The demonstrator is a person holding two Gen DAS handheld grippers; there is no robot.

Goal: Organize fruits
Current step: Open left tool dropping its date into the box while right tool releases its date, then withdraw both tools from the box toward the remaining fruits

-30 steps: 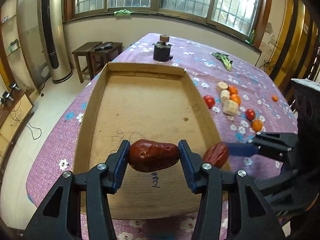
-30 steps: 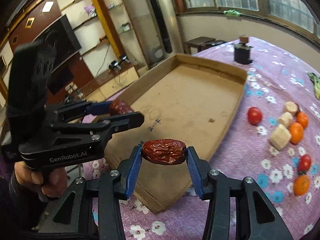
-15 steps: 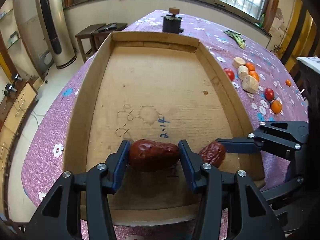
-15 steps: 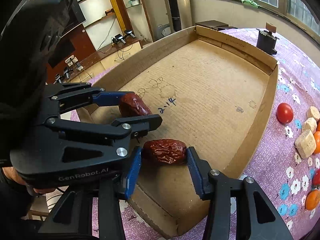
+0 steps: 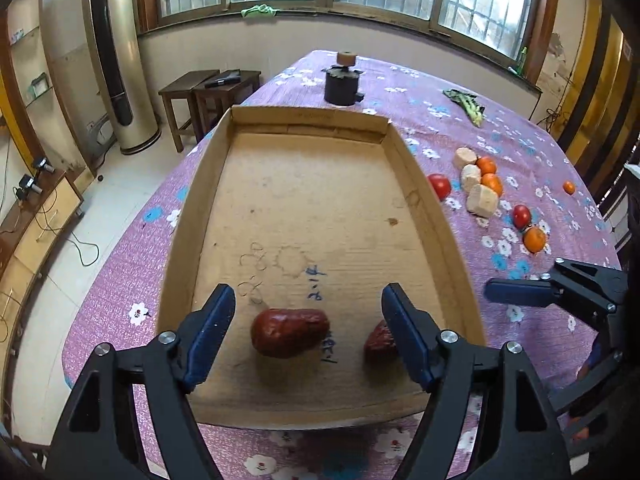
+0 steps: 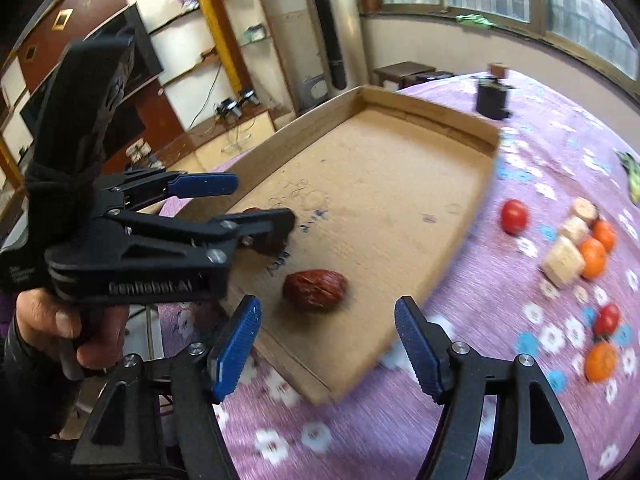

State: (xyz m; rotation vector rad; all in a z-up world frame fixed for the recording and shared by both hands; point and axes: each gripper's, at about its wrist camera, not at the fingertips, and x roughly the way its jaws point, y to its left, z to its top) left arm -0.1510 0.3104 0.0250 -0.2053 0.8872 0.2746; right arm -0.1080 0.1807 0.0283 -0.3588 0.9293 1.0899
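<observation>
The left gripper (image 6: 248,200) reads "GenRobot.AI". Both dates (image 5: 290,332) (image 6: 315,290) lie crosswise on the cardboard tray (image 5: 432,216), released; left and right gripper (image 6: 326,344) jaws are opening.

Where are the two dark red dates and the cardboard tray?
left date (image 5: 289,332), left wrist view, middle of its skin
right date (image 6: 315,290), right wrist view, its wrinkled top
cardboard tray (image 5: 424,196), left wrist view, its right wall

"GenRobot.AI" on left gripper (image 6: 256,204) body, blurred, handwritten "2-14" on cardboard tray (image 5: 304,412) floor
</observation>
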